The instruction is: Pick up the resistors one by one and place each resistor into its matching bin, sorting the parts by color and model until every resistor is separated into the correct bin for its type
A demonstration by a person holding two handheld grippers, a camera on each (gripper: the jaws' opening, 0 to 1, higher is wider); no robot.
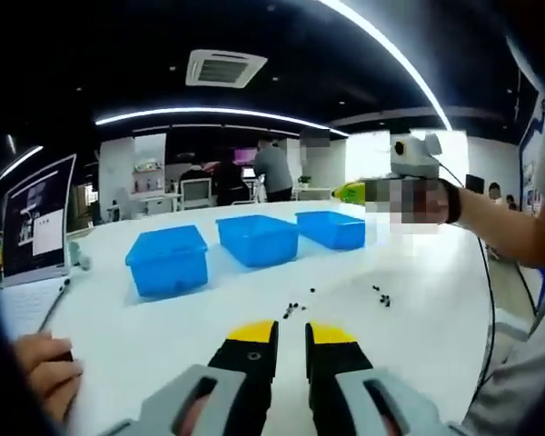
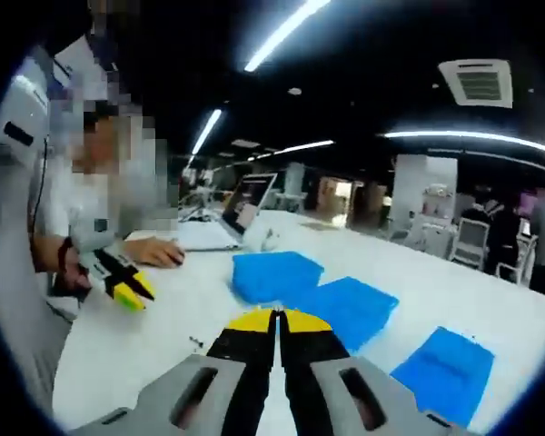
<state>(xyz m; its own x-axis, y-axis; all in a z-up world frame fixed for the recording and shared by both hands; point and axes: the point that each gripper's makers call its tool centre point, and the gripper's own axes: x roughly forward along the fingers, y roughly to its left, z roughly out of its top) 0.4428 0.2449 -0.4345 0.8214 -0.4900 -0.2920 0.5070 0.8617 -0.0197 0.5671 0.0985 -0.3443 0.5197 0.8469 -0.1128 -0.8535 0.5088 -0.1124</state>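
Note:
Several small dark resistors (image 1: 292, 309) lie scattered on the white table (image 1: 418, 272), with another small group (image 1: 381, 295) to the right. Three blue bins stand in a row behind them: left bin (image 1: 168, 259), middle bin (image 1: 257, 238), right bin (image 1: 331, 227). My left gripper (image 1: 291, 332) hovers just before the resistors, jaws slightly apart and empty. My right gripper (image 1: 350, 191) is held high above the right bin; in its own view the right gripper (image 2: 277, 320) is shut with nothing seen in it, and the bins (image 2: 274, 275) lie below. The left gripper (image 2: 127, 289) shows there too.
A laptop (image 1: 36, 222) stands at the table's left edge with a pen (image 1: 59, 304) beside it. A person's hand (image 1: 45, 372) rests on the table near my left gripper. A cable (image 1: 486, 272) hangs at the right. People and desks fill the background.

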